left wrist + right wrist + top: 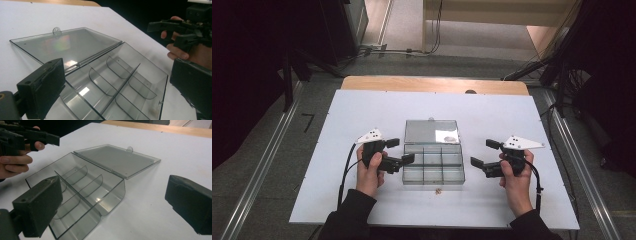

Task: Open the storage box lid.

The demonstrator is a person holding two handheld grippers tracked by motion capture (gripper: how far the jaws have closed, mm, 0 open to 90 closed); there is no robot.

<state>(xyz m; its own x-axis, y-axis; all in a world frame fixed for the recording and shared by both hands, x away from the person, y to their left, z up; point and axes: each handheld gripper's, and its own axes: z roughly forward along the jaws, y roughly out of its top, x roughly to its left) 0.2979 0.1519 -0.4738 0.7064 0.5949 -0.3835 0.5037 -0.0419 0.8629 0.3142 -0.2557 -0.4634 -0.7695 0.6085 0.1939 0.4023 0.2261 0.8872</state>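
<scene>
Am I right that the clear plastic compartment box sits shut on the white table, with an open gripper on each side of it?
Not quite. The clear plastic compartment box is open, not shut: its lid lies folded back flat on the white table, as the high view shows. The rest holds: the left gripper and right gripper flank it, fingers open and empty.

A tiny speck (438,190) before the clear box (433,165) is too small to identify.

left gripper (403,150): held level in left hand (371,170), jaws wide apart, nothing between, pointed inward | right gripper (482,153): held level in right hand (515,172), jaws wide apart, nothing between, facing the left one | forearms entered from the near edge
</scene>
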